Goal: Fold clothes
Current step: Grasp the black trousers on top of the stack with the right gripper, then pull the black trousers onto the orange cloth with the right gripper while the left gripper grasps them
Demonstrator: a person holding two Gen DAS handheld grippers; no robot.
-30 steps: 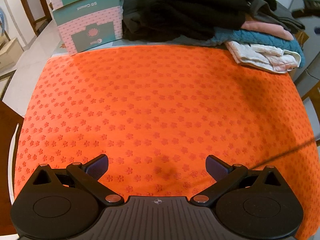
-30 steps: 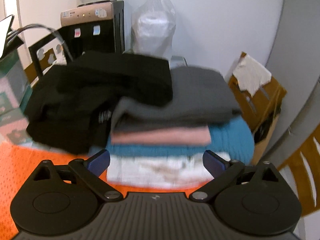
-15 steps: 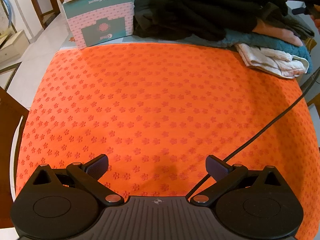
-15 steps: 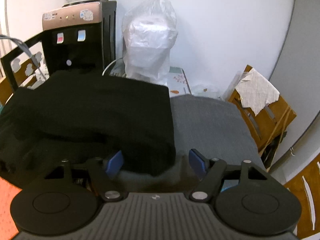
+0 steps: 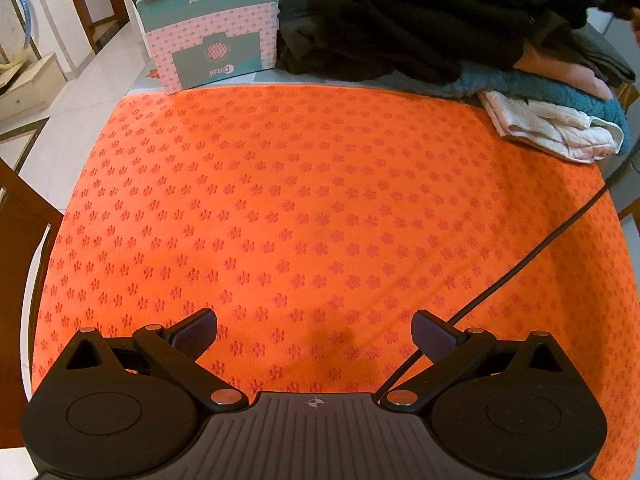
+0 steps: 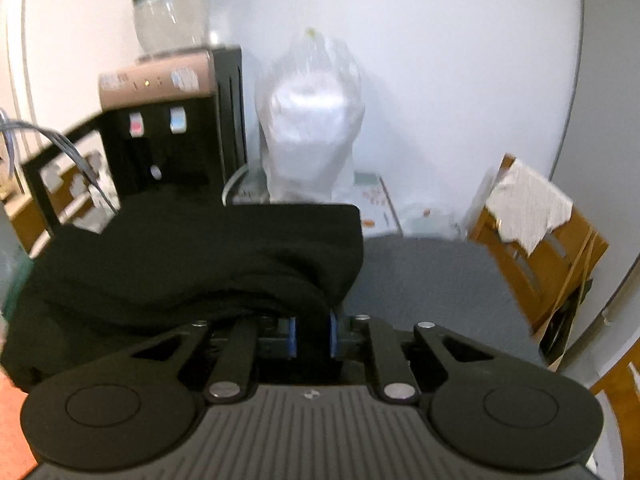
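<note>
My right gripper (image 6: 312, 338) is shut on the edge of a black garment (image 6: 208, 256) that lies on top of a grey folded garment (image 6: 432, 276). In the left wrist view the black garment (image 5: 400, 20) tops a pile at the table's far edge, over a pink piece (image 5: 560, 70), a teal towel (image 5: 552, 94) and a white cloth (image 5: 548, 128). My left gripper (image 5: 314, 332) is open and empty, low over the orange flower-patterned mat (image 5: 312, 208) at its near edge.
Two stacked tissue boxes (image 5: 212, 32) stand at the mat's far left. A black cable (image 5: 520, 268) crosses the mat's right side. A water dispenser (image 6: 168, 128), a white plastic bag (image 6: 312, 120) and a wooden chair (image 6: 552, 240) stand behind the pile.
My right gripper closed on the black garment's edge after moving in over the pile. The left gripper stayed open over the mat, shifting slightly.
</note>
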